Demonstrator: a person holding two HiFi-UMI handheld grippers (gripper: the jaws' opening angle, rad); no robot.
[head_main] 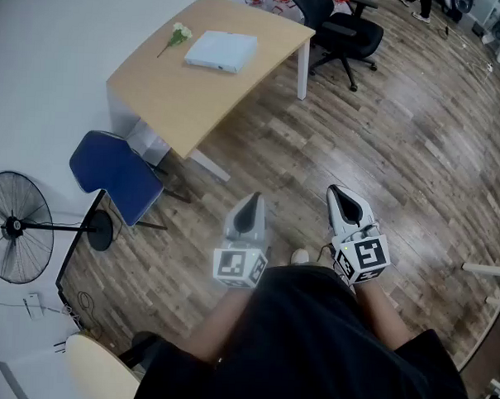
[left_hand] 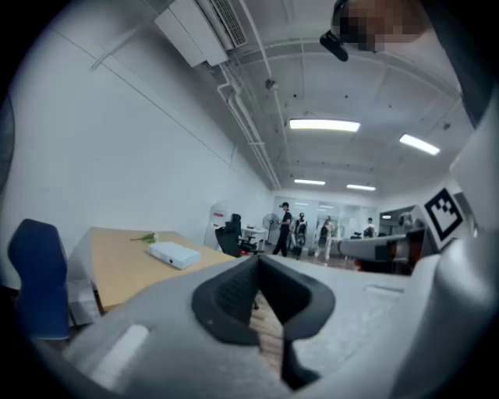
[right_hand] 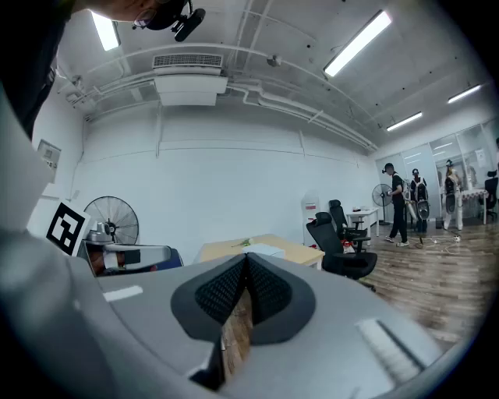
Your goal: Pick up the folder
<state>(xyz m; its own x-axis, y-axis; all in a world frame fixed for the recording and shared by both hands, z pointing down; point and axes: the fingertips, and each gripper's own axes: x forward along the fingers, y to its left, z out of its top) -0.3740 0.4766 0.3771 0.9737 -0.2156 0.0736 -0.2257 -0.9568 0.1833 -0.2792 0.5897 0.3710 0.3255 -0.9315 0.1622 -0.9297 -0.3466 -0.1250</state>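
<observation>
A pale blue-white folder (head_main: pixel 221 50) lies flat on the wooden table (head_main: pixel 176 100) at the far left, a small flower (head_main: pixel 178 36) beside it. The left gripper view has the folder (left_hand: pixel 173 254) lying on the table, far ahead; in the right gripper view it (right_hand: pixel 261 250) is a small pale patch on the tabletop. My left gripper (head_main: pixel 251 205) and right gripper (head_main: pixel 336 192) are held side by side over the floor, well short of the table. Both are shut with nothing between the pads.
A blue chair (head_main: pixel 115 174) stands by the table's near corner. A floor fan (head_main: pixel 17 226) is at the left wall. A black office chair (head_main: pixel 344 33) sits beyond the table's right end. People (left_hand: pixel 300 230) stand far off down the room.
</observation>
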